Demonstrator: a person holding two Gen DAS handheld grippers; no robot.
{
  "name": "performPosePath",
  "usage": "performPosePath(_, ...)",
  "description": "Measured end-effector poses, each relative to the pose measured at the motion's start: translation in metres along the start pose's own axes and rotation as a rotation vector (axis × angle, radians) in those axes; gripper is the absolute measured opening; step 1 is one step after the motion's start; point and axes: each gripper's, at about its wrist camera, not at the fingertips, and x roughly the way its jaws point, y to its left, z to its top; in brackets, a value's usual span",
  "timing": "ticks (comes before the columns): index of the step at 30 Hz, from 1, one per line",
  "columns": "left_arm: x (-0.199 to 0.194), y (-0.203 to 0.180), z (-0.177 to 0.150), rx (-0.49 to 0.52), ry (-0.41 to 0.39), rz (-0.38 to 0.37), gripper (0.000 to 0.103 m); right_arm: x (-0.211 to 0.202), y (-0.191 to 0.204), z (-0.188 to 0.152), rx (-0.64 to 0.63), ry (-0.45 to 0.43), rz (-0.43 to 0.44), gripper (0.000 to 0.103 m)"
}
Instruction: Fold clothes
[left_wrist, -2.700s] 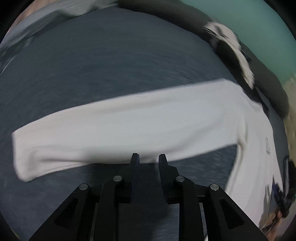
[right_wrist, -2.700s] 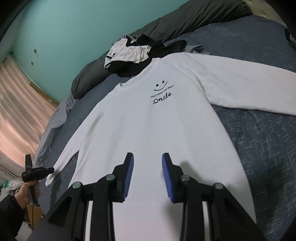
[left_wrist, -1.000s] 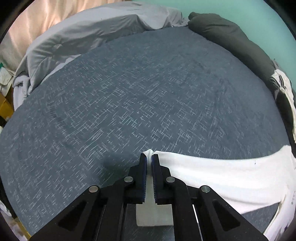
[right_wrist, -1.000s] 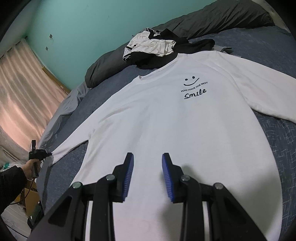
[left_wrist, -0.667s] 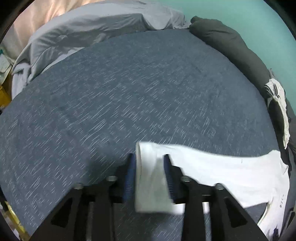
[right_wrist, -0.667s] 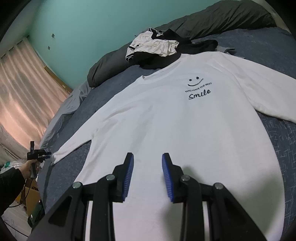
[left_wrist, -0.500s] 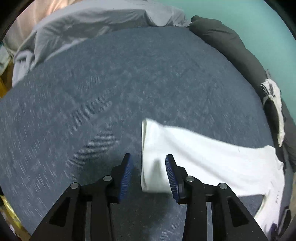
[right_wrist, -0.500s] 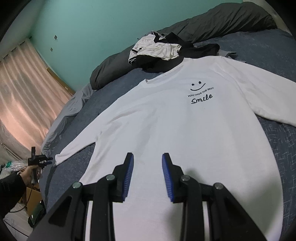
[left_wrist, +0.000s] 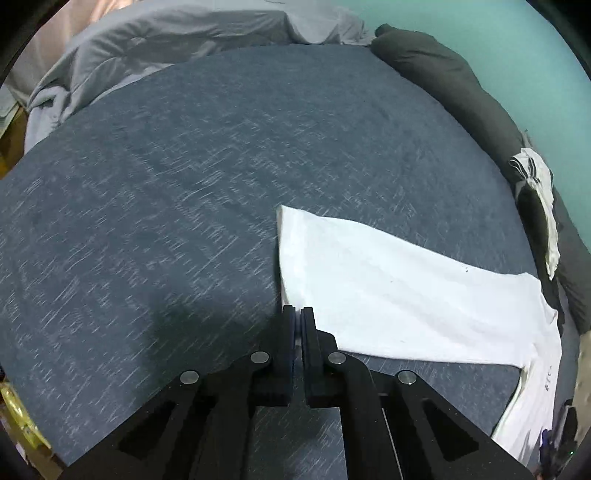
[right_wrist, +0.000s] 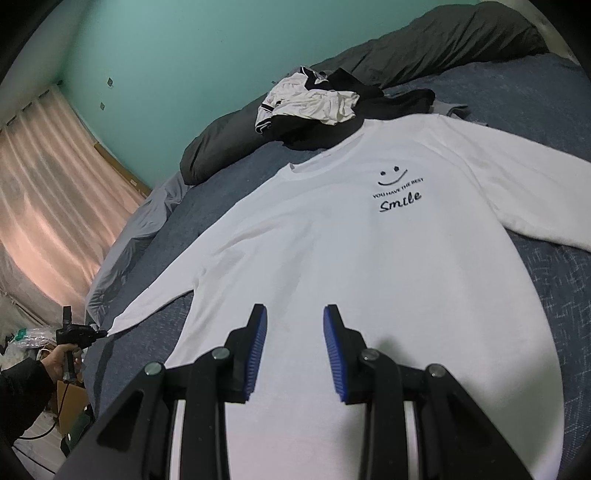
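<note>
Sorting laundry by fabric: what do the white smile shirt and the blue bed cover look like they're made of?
White shirt: probably a soft, matte cotton-type knit; it lies flat with gentle creases, thick cuff edge on its sleeve. Bed cover: seemingly a woven, matte dark blue cloth flecked with pale dashes; the exact fibre is unclear.

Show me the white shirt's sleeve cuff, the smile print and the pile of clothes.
sleeve cuff (left_wrist: 291, 251): left wrist view, cuff end.
smile print (right_wrist: 397, 192): right wrist view, lettering.
pile of clothes (right_wrist: 314, 101): right wrist view, white garment on top.
</note>
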Motion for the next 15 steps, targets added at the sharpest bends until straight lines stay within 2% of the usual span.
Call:
performPosePath(5,0.011,0.006,-0.018,0.004,0.058,0.039,0.003,-0.003,0.000,0.001,0.001,-0.009,0.004,0.031)
performPosePath(9,0.013,0.000,-0.022,0.003,0.070,0.074,0.005,-0.003,0.001,0.002,0.001,-0.012,0.003,0.031)
performPosePath(13,-0.008,-0.012,-0.024,-0.006,0.014,0.115,0.006,-0.004,0.000,0.003,0.007,-0.014,0.017,0.031)
performPosePath(15,-0.015,-0.032,-0.028,0.031,0.001,0.102,0.006,-0.004,0.000,0.003,0.010,-0.011,0.021,0.031)
